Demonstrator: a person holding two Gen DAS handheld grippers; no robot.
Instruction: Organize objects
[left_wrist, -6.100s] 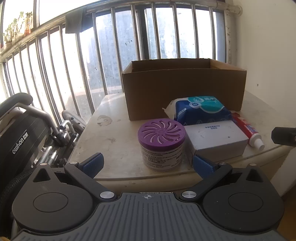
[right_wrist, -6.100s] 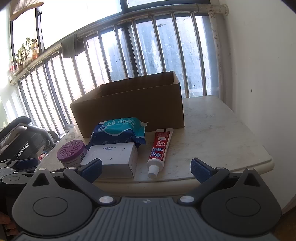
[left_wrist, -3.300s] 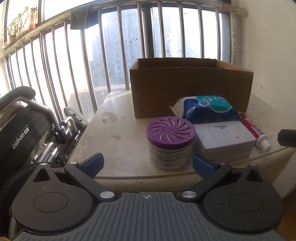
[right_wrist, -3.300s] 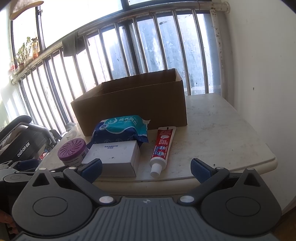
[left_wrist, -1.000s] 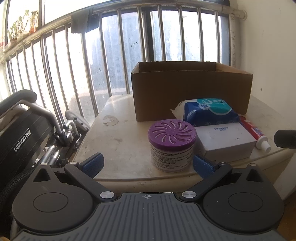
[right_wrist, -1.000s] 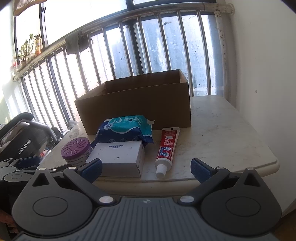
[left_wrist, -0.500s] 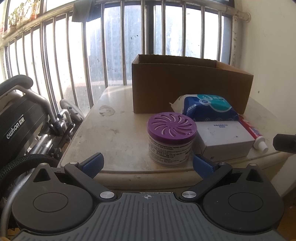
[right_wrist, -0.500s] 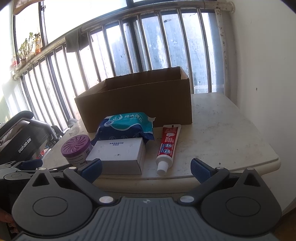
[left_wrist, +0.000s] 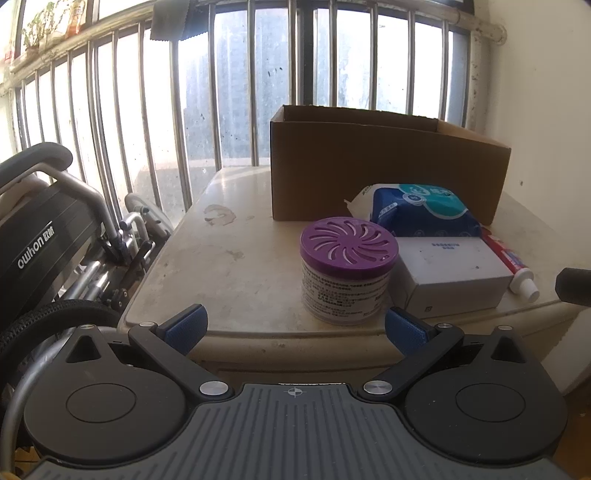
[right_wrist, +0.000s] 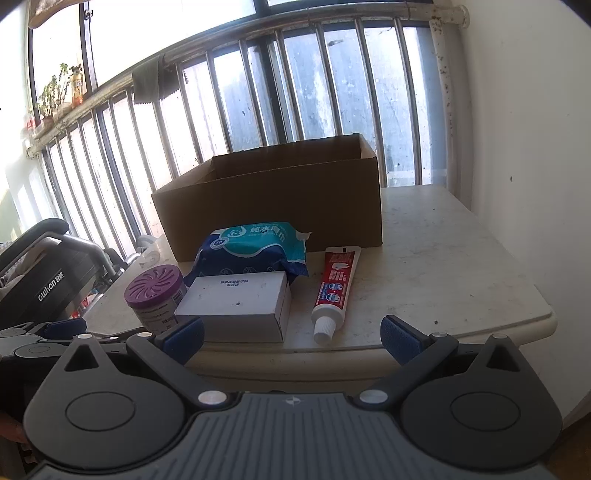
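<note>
An open cardboard box (left_wrist: 388, 166) (right_wrist: 273, 199) stands at the back of a pale table (left_wrist: 229, 258) (right_wrist: 436, 258). In front of it lie a blue-and-teal wipes pack (left_wrist: 424, 214) (right_wrist: 255, 247), a white box (left_wrist: 450, 273) (right_wrist: 236, 302), a purple-lidded jar (left_wrist: 347, 269) (right_wrist: 155, 295) and a red toothpaste tube (left_wrist: 513, 264) (right_wrist: 334, 291). My left gripper (left_wrist: 295, 328) hangs open just before the table's front edge, facing the jar. Likewise open, my right gripper (right_wrist: 291, 334) sits off the front edge, facing the white box and the tube.
A folded wheelchair (left_wrist: 55, 243) (right_wrist: 44, 277) stands left of the table. Window bars (left_wrist: 236, 92) run behind it and a white wall (right_wrist: 524, 147) closes the right side. The left gripper's body (right_wrist: 40, 332) shows at the right wrist view's left edge.
Both grippers have crept forward and a little upward toward the table edge; the jar and boxes look slightly larger. Both stay open and nothing on the table has moved.
</note>
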